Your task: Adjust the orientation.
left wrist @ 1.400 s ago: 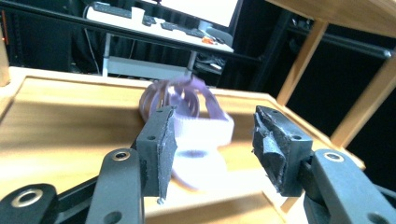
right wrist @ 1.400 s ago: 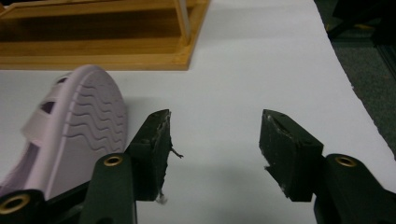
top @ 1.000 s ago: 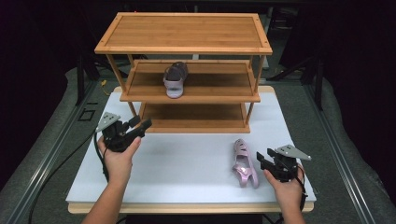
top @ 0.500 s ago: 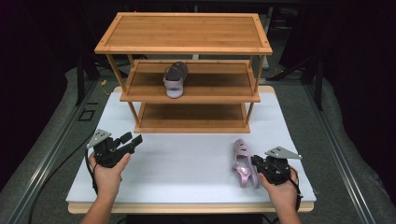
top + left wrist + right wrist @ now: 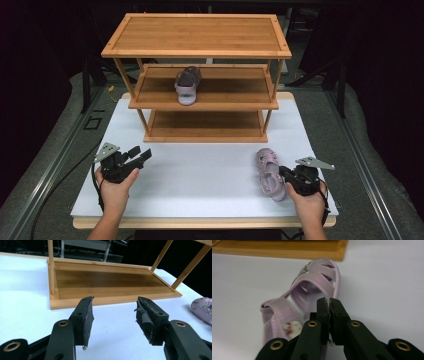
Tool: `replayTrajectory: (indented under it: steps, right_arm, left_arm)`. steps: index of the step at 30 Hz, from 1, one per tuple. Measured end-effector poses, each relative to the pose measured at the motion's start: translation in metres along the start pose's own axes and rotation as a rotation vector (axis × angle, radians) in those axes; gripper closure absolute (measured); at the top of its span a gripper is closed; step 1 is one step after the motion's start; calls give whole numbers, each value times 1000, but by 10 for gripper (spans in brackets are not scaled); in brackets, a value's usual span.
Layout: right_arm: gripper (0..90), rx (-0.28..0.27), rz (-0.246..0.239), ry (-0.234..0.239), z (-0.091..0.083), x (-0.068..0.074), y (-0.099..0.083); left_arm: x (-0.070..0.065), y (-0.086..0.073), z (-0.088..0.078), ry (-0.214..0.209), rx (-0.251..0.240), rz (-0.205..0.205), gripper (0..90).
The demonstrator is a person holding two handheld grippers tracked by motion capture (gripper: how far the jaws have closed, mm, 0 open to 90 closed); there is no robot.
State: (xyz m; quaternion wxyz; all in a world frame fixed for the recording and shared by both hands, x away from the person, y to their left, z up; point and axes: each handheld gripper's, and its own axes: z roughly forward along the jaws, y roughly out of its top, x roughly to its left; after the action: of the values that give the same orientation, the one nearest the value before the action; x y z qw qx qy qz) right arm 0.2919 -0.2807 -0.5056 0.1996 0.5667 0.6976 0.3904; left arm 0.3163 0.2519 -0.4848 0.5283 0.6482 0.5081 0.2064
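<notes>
Right now the wooden rack (image 5: pixel 200 80) stands at the far side of the white table (image 5: pixel 200 175). It has three shelves. A dark shoe with a pale sole (image 5: pixel 187 85) sits on the middle shelf of the rack. The bottom shelf (image 5: pixel 107 282) is bare wood.

In front of the rack, off to its right, a pink sandal (image 5: pixel 269 172) lies flat on the table. The right gripper (image 5: pixel 289 176) sits just beside the sandal, on its right side. In the right gripper view its jaws are pressed together on the sandal's side edge (image 5: pixel 312 290). The right hand (image 5: pixel 307 202) holds it low, close to the table, with the arm coming up from the near edge.

In front of the rack, off to its left, the left hand (image 5: pixel 115 187) holds the left gripper (image 5: pixel 141 154). It points up toward the rack. Its jaws are spread wide with nothing between them (image 5: pixel 113 315).
</notes>
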Motion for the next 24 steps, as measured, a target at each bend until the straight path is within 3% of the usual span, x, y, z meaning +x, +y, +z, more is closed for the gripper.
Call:
replayTrajectory:
  steps: [4,5,7,9,12,14,17,18,20,22,24]
  right_arm:
    - [852,32,124,41,8,-24,-6]
    - [839,32,131,22,8,-27,-7]
    - [809,59,109,-40,7,-31,-7]
    - [756,52,97,-70,4,-33,-5]
    - [698,30,36,-139,-7,-28,5]
    - [688,17,19,-124,-15,-21,17]
    - [658,42,5,-33,-22,-10,31]
    - [653,87,-35,-28,-24,-5,35]
    - [636,165,-128,-82,-25,4,41]
    - [636,238,-145,-36,-25,7,45]
    - [636,313,-170,-57,-22,6,47]
  left_arm:
    - [-2,2,-1,-2,-7,9,473]
    - [-2,2,-1,-3,-7,9,472]
    - [-2,1,-1,-2,-3,9,472]
    - [-3,1,-1,-3,0,8,471]
    - [-4,1,-1,-5,-5,10,471]
    - [-4,2,-1,-6,-1,10,471]
    - [-4,1,0,-14,7,11,471]
    - [-4,1,1,-14,11,13,471]
    - [-4,1,0,-12,13,12,471]
    - [-3,1,-2,-9,7,9,471]
    - [-3,2,-3,-7,5,9,471]
